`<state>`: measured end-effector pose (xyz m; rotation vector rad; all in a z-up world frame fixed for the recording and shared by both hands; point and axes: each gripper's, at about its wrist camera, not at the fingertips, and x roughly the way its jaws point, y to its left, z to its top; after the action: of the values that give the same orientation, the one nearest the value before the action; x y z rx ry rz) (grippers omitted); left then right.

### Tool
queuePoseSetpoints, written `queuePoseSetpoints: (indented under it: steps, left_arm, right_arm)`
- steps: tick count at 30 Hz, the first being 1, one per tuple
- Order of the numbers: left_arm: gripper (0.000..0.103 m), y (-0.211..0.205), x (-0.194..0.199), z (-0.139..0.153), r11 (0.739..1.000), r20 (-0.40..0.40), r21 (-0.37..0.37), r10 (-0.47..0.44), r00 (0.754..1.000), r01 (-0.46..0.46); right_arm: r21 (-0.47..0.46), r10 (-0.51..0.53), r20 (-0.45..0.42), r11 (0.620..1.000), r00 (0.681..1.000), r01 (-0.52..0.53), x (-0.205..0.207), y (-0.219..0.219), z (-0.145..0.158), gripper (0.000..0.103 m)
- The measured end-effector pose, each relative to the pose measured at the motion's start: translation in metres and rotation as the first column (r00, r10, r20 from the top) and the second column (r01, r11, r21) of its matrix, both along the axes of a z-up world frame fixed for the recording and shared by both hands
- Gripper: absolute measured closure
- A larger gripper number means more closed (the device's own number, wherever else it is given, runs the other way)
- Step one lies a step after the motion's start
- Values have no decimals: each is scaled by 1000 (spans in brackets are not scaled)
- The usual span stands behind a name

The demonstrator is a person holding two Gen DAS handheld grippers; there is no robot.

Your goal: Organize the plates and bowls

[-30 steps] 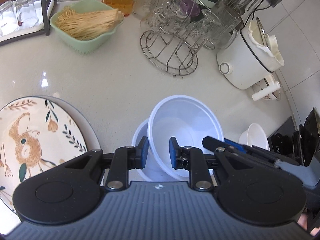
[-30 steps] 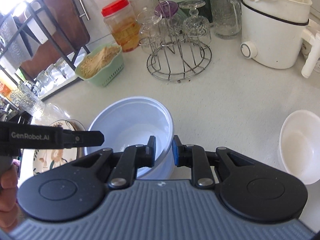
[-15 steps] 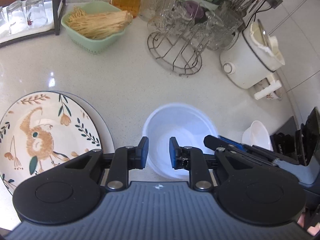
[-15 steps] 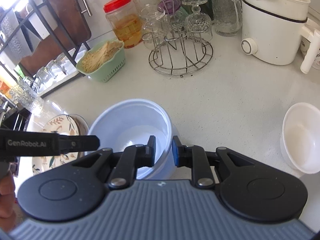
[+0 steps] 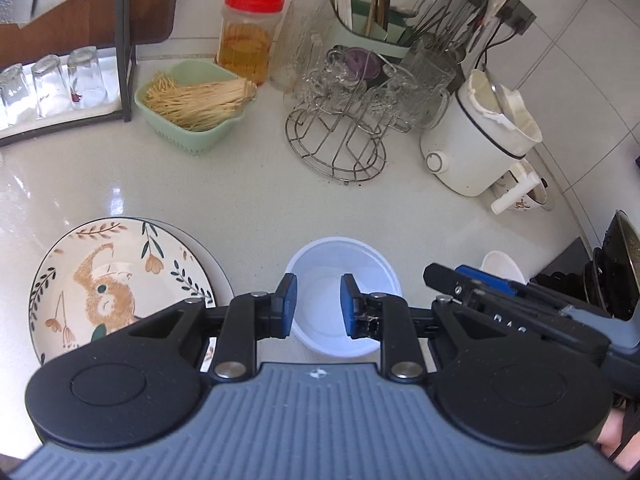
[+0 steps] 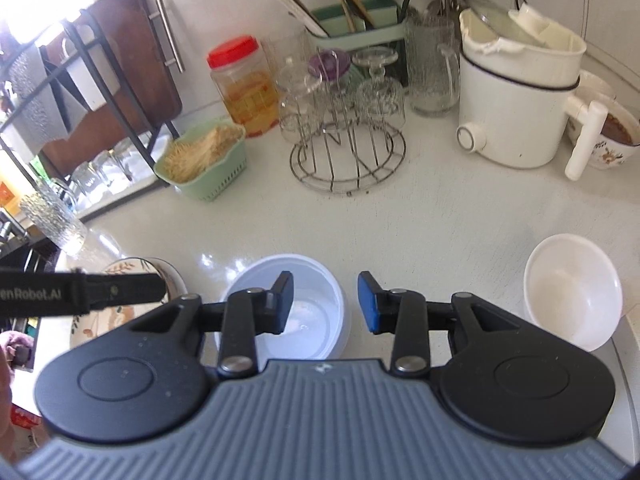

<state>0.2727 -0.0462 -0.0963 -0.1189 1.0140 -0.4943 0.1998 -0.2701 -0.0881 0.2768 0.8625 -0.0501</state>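
A pale blue-white bowl stack (image 5: 340,268) sits on the white counter, also in the right wrist view (image 6: 308,280). My left gripper (image 5: 316,306) is open and empty, hovering above the bowls. My right gripper (image 6: 325,302) is open and empty above the stack's right rim. A rabbit-pattern plate (image 5: 112,280) on a grey plate lies left of the bowls; part of it shows in the right wrist view (image 6: 120,270). A small white bowl (image 6: 572,292) sits to the right, also in the left wrist view (image 5: 502,266).
At the back stand a wire glass rack (image 5: 336,148), a green noodle basket (image 5: 192,108), a red-lidded jar (image 5: 248,36), a white electric pot (image 5: 476,144) and a utensil holder (image 6: 352,28). A shelf with glasses (image 5: 52,84) is at left. The other gripper (image 5: 520,300) crosses at right.
The tilted upper bowl settled into the lower one. My right gripper opened and let go of the rim. Both grippers rose and pulled back from the stack.
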Motion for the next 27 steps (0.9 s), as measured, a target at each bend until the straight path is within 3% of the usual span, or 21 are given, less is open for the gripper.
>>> queuePoseSetpoints:
  steps: [4,8,12,22,27]
  left_arm:
    - [73,3,-17,9,1000,31,9,-4,1000,4]
    - [54,3,-33,19,999,91,25,-25,996,23]
    - [41,-2,-45,25,998,152,34,-49,987,44]
    - [30,-11,-62,32,998,196,49,-36,980,27]
    - [29,-21,-58,30,996,208,65,-67,976,55]
  right_arm:
    - [-4,-5,40,1000,999,5,-14,0,12,65]
    - [-4,-19,74,1000,997,19,-29,-1,22,65]
    - [-14,-41,114,999,993,43,-46,-2,29,65]
    - [5,-84,175,996,981,85,-70,-13,37,64]
    - [-41,-102,204,993,974,113,-74,-19,41,65]
